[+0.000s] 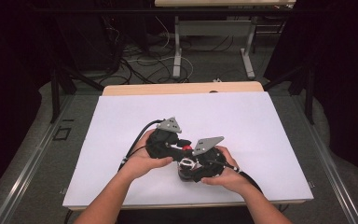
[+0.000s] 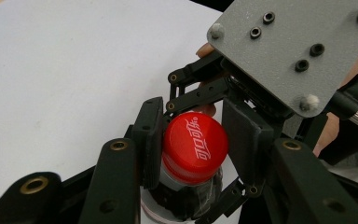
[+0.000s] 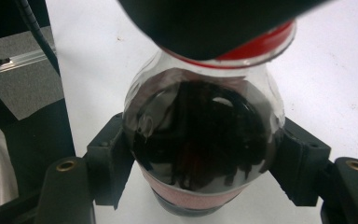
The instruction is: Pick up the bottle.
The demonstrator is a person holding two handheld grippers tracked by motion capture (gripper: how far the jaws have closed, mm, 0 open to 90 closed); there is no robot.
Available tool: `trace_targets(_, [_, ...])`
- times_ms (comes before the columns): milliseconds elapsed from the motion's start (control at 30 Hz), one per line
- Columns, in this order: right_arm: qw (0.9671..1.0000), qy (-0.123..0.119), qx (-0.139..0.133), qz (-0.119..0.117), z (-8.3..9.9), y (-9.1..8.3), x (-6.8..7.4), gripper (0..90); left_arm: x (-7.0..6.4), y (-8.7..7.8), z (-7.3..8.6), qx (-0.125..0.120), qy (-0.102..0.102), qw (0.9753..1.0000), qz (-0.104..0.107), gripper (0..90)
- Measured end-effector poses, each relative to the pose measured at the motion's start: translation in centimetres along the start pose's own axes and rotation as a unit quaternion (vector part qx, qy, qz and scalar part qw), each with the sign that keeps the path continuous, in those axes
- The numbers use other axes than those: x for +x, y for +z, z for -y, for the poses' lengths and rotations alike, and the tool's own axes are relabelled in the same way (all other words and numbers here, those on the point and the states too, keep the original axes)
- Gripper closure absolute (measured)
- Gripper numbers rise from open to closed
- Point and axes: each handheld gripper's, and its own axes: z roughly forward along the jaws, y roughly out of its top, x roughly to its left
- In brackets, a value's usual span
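Holding a small cola bottle (image 3: 203,140) near the front edge of the white table (image 1: 242,116), we have both tools busy on it: our right gripper (image 3: 200,163) is clenched on the dark body just above the label, and our left gripper (image 2: 193,144) is closed on the red cap (image 2: 195,147), one pad on each side. The biggest risk, we judge, is that the bottle turns together with the cap, because the round wet-looking plastic can slip between the right jaws. Then the bottle may tilt and the fizzy drink may spill on the table. A smaller risk is at the cap itself: the left pads (image 2: 149,140) hold only its narrow rim and could slide off.
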Motion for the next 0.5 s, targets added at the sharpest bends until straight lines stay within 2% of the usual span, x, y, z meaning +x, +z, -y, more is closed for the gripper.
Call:
trace_targets(167, [1.0,-0.001,0.004,0.001,0.04,0.0,-0.05,30.0,-0.23,0.03,-0.09,0.002,0.002,0.9999,-0.011,60.6])
trace_targets(200, [1.0,0.0,0.002,0.003,0.04,-0.01,-0.05,30.0,-0.37,0.09,-0.08,-0.001,-0.006,0.9999,-0.014,60.7])
trace_targets(267, [1.0,0.003,-0.002,0.007,0.11,0.05,-0.06,30.1,-0.35,0.16,-0.16,0.002,0.001,0.9998,-0.02,60.8])
trace_targets(300, [1.0,0.0,-0.001,0.008,0.12,0.07,-0.13,30.1,-0.45,0.3,-0.15,-0.002,-0.001,0.9996,-0.027,60.8])
trace_targets(367, [0.9999,0.002,0.0,0.01,0.16,0.09,-0.15,30.1,-0.51,0.26,-0.26,0.007,-0.006,0.9996,-0.028,60.9])
trace_targets(433, [0.9999,0.005,0.0,0.016,0.19,0.08,-0.12,30.1,-0.67,0.4,-0.3,0.003,-0.012,0.9992,-0.039,61.0])
trace_targets(500, [0.9998,0.006,0.001,0.016,0.16,0.06,-0.17,30.1,-0.76,0.31,-0.46,0.01,-0.015,0.9989,-0.043,61.1])
